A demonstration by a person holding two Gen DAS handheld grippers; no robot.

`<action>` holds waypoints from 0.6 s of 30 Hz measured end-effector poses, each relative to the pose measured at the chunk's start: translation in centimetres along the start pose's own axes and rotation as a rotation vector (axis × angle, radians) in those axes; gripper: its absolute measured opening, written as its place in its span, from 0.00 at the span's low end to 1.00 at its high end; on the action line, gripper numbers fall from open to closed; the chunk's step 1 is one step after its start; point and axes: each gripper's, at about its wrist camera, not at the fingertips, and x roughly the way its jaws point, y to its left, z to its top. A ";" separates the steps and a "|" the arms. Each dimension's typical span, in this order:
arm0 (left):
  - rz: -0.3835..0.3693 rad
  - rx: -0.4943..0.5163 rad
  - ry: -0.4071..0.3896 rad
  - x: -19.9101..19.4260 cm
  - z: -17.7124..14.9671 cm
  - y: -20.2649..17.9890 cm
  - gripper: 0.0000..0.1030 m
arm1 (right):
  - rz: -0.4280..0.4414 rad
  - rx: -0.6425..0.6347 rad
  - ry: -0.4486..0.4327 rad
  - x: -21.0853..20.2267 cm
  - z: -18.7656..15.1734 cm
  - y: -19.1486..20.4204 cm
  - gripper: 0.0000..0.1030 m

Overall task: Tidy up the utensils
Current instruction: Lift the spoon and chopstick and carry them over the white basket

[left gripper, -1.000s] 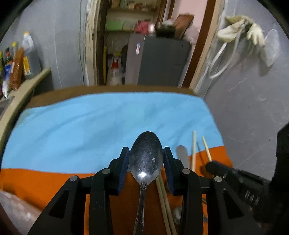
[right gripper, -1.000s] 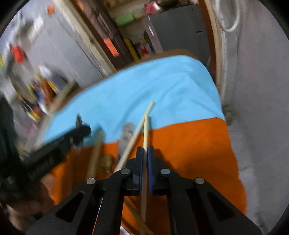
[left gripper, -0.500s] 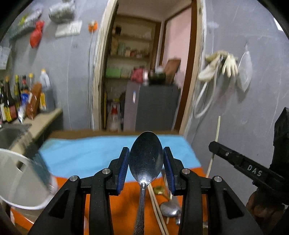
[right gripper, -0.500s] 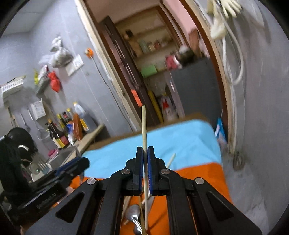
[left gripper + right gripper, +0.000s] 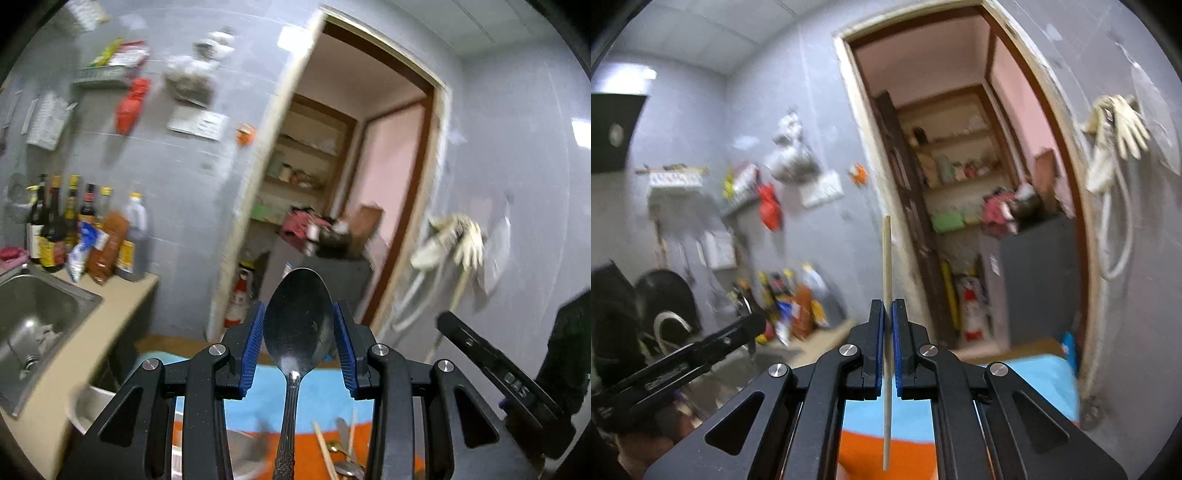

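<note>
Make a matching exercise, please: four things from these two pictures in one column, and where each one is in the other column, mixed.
Things:
1. spoon
2. chopstick
3. rubber gloves
4. sauce bottles

Places:
A. hanging on the wall beside the doorway
B. between the left gripper's pads
C. on the counter beside the sink
D. pinched in the right gripper

Pairs: 1-B, 2-D, 3-A, 4-C

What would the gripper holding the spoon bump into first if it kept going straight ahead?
Probably the grey cabinet in the doorway. The left gripper, shut on the spoon, points roughly level at it, well above the blue cloth. Nothing nearer shows in that line, though depth is hard to judge.
</note>
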 end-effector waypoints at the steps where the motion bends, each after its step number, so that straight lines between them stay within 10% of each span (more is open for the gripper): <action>1: 0.008 -0.019 -0.013 -0.6 1.0 1.5 0.31 | 0.024 0.002 -0.015 0.3 0.4 1.0 0.03; 9: 0.141 -0.093 -0.074 -3.0 2.5 11.3 0.32 | 0.174 -0.001 -0.062 3.2 0.4 8.0 0.03; 18: 0.146 -0.201 -0.149 -3.1 0.9 15.8 0.31 | 0.152 -0.065 0.026 5.6 -4.1 10.3 0.03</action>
